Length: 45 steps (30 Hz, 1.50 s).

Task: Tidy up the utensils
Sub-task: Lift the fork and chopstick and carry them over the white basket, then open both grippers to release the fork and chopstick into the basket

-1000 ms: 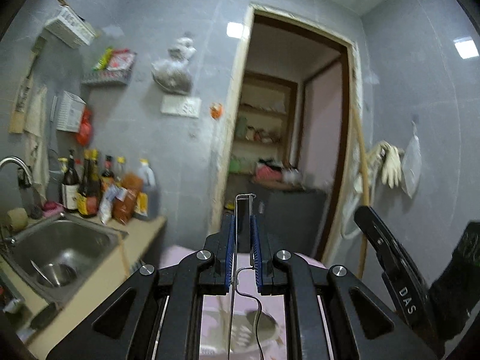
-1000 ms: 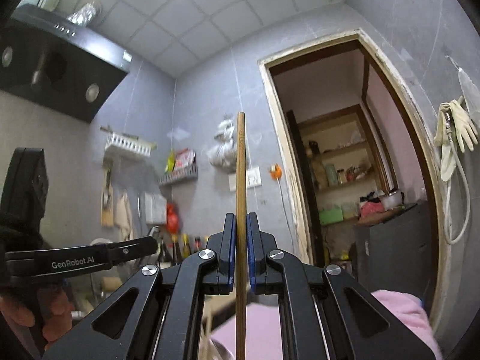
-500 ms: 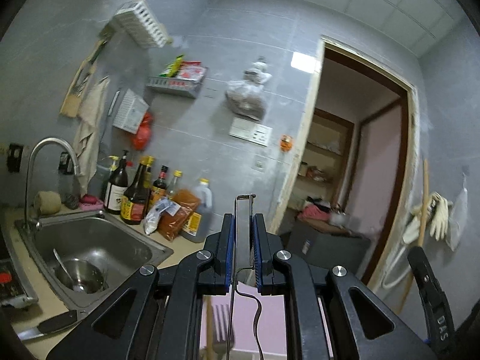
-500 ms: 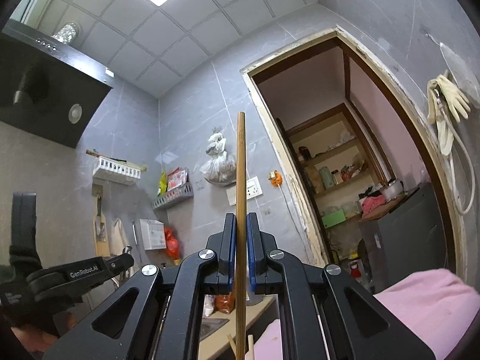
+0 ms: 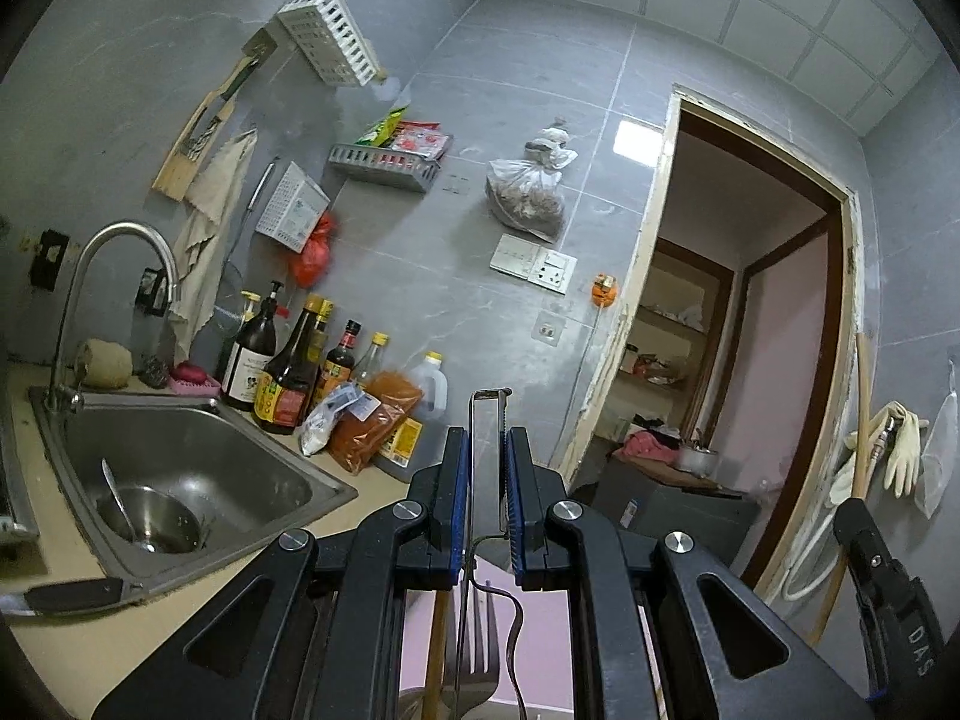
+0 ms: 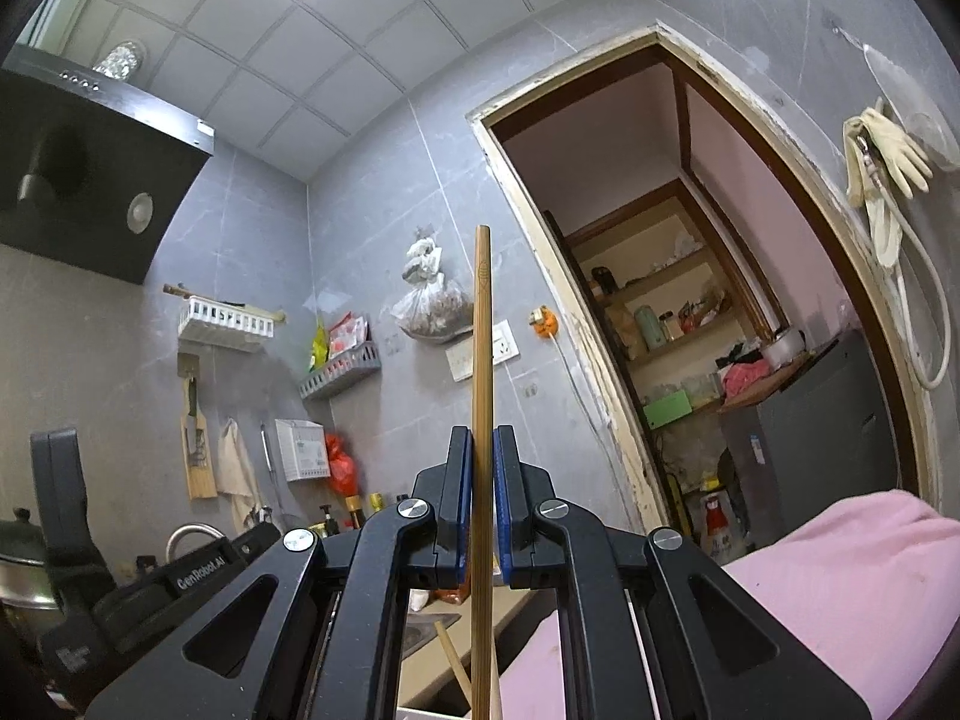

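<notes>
My left gripper [image 5: 486, 450] is shut on a thin metal wire utensil [image 5: 487, 420] whose looped end sticks up past the jaws. Below the jaws a metal fork [image 5: 478, 660] and a wooden handle [image 5: 436, 654] show. My right gripper [image 6: 480, 456] is shut on an upright bamboo chopstick [image 6: 482, 324] that reaches well above the jaws. Another wooden stick [image 6: 453, 666] shows low between the right fingers. The left gripper body [image 6: 180, 570] appears at the lower left of the right wrist view.
A steel sink [image 5: 174, 480] with a bowl and spoon sits at the left, with a tap [image 5: 114, 276] and several sauce bottles [image 5: 288, 360] behind it. A knife [image 5: 66, 594] lies on the counter edge. A pink cloth [image 6: 840, 600] lies at the right. A doorway [image 5: 750, 330] opens beyond.
Both views have tilted upward and turned left: the sink and bottles moved toward the centre in the left view. Both grippers stay shut on their utensils.
</notes>
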### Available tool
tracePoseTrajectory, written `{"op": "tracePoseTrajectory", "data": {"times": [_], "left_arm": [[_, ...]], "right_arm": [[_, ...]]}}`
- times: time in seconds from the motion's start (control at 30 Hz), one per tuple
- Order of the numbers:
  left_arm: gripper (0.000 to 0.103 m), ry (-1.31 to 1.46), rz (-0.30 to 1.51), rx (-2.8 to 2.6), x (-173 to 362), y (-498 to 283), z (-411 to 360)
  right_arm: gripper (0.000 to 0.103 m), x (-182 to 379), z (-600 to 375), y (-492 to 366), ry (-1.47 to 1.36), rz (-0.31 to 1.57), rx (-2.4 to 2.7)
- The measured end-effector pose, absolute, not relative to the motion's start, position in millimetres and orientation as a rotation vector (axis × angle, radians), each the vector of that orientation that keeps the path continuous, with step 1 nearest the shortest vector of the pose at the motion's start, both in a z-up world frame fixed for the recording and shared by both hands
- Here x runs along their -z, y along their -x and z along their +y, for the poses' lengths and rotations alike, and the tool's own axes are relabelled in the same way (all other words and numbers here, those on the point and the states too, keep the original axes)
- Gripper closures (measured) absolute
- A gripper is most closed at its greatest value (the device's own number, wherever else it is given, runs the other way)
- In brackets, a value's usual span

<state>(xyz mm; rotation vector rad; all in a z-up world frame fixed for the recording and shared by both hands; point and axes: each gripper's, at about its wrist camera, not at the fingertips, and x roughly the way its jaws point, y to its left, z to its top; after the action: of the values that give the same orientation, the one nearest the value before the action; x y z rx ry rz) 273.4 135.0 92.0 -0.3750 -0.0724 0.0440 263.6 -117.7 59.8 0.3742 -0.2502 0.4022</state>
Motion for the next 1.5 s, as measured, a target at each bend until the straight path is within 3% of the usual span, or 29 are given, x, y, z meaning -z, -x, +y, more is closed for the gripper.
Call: {"op": "tracePoseTrajectory", "data": {"times": [0.63, 1.5], "left_arm": [[0.094, 0.382, -0.059, -0.045, -71.8, -279.6, 121.5], [0.092, 0.238, 0.133, 0.066, -51.9, -262.6, 93.7]], "right_arm": [[0.098, -40.3, -106.3, -272.3, -0.316, -0.190, -0.381], [0.097, -26.4, -106.7, -258.4, -0.195, -0.005, -0.433]]}}
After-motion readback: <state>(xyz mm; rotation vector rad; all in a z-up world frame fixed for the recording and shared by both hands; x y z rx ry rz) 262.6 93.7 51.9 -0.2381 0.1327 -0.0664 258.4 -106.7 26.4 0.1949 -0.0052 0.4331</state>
